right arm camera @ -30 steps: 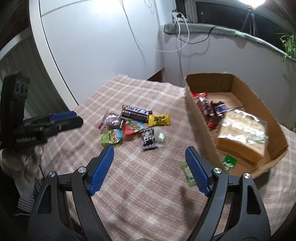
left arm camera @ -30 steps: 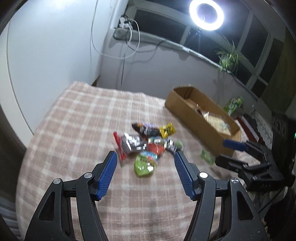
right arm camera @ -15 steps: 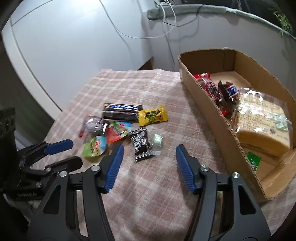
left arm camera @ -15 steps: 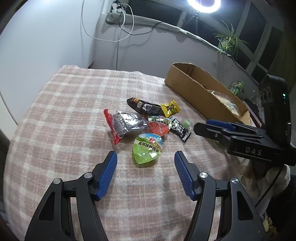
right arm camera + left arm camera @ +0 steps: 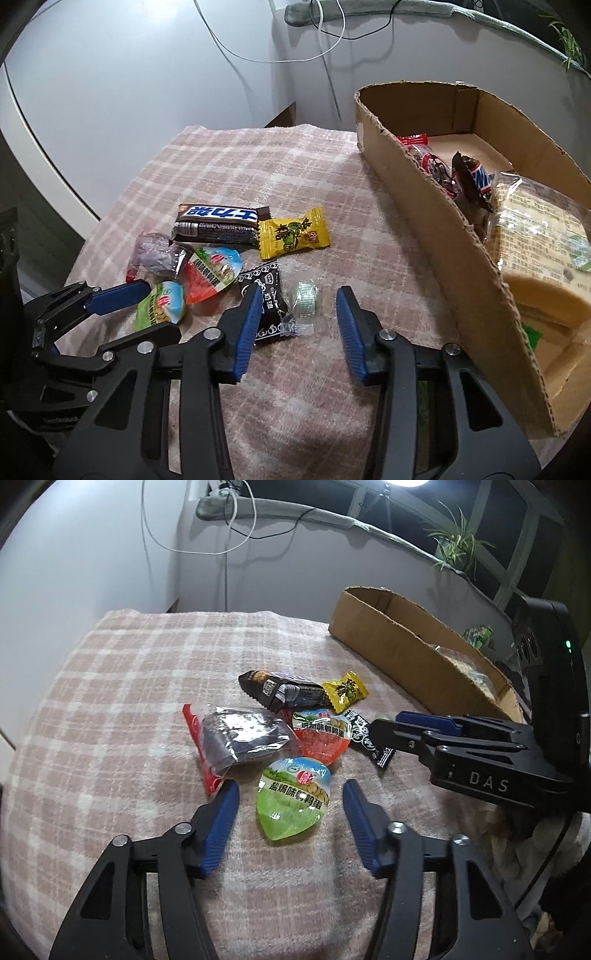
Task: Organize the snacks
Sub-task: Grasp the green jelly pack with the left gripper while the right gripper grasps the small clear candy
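Plaid-covered counter (image 5: 110, 686) is carrying everything. Cardboard box (image 5: 436, 206) is sitting along the counter's right edge, already holding a wrapped bread loaf (image 5: 543, 254) and a few wrapped snacks. Loose snack pile is lying mid-counter, left of the box.

Left hand-held gripper (image 5: 291, 794) is hovering low with jaws wide apart, gripping nothing. It is straddling the green jelly cup (image 5: 295, 797), which is the pile's nearest piece toward the counter's near edge. Cup's long axis is running roughly along the gripper's forward line, pointed tip toward the camera, so the jaws are facing its two flanks. My read: left is lined up to close on it.

Right hand-held gripper (image 5: 295, 299) is also spread wide and empty. The small clear-wrapped green candy (image 5: 304, 304) is lying between its fingertips, long axis roughly fore-aft, box wall well to its right. The black sachet (image 5: 266, 299) is lying just beside the candy, partly under the right gripper's left finger (image 5: 249, 321), so it risks getting pinched too.

Further back: red jelly cup (image 5: 321, 734), clear pouch with red seal (image 5: 240, 738), Snickers bar (image 5: 218, 223), yellow candy (image 5: 291, 234). Each gripper is nearer to its own target, and the two tips are near each other.
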`<state>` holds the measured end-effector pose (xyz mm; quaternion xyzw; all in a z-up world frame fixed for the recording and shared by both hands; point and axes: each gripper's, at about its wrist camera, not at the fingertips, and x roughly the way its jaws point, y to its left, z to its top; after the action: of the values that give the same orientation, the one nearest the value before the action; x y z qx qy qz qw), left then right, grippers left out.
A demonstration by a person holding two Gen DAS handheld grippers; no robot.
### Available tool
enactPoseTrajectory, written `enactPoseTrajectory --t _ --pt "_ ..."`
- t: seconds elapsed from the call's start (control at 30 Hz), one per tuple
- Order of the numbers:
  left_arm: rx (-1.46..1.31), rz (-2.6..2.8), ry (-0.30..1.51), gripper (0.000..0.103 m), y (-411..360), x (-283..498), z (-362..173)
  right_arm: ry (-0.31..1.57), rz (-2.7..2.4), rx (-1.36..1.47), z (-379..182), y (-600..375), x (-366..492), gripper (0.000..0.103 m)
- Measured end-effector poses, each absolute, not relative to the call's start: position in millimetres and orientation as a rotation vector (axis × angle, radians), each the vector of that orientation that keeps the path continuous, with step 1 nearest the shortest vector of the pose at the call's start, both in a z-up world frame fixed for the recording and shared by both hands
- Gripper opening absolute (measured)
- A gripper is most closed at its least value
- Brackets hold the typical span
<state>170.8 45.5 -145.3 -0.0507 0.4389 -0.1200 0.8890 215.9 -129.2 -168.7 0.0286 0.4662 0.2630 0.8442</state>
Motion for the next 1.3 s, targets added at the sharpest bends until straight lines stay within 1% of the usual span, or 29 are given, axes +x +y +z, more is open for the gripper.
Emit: enactPoseTrajectory --t 0.03,0.1,0.17,0.2,0.43,0.5,0.53,0.77,1.03,1.3 --pt "-0.099 -0.250 0.913 0.054 44.6 171.5 -146.1 0.982 0.560 0.063 -168.9 -128.7 216.3 0.039" --pt "-0.083 -0.250 0.915 0.047 42.0 171.3 -147.7 0.980 0.561 0.055 -168.9 -127.1 217.0 0.037" --pt "-0.068 -0.253 0.913 0.042 39.9 170.5 -148.6 0.979 0.572 0.057 -168.4 -125.7 216.7 0.030" --pt "-0.064 -0.253 0.910 0.038 39.5 169.5 -148.3 0.979 0.574 0.059 -168.1 -125.6 215.9 0.028" --pt "-0.059 -0.257 0.908 0.037 39.9 168.2 -148.5 0.991 0.578 0.097 -170.8 -133.9 216.0 0.026" --pt "-0.061 -0.260 0.909 0.036 40.0 168.4 -148.6 0.996 0.573 0.114 -171.6 -138.2 216.1 0.021" --pt "-0.064 -0.260 0.909 0.036 40.8 168.4 -148.6 0.998 0.570 0.122 -172.2 -140.5 216.1 0.021" --pt "-0.067 -0.260 0.908 0.034 41.2 169.1 -148.9 0.991 0.570 0.078 -171.9 -136.4 215.9 0.021" --pt "-0.088 -0.260 0.908 0.031 43.7 169.9 -149.3 0.974 0.590 -0.082 -170.8 -117.1 213.6 0.019" --pt "-0.107 -0.262 0.890 0.026 45.7 165.4 -147.4 0.960 0.602 -0.054 -164.9 -126.8 207.4 0.018"
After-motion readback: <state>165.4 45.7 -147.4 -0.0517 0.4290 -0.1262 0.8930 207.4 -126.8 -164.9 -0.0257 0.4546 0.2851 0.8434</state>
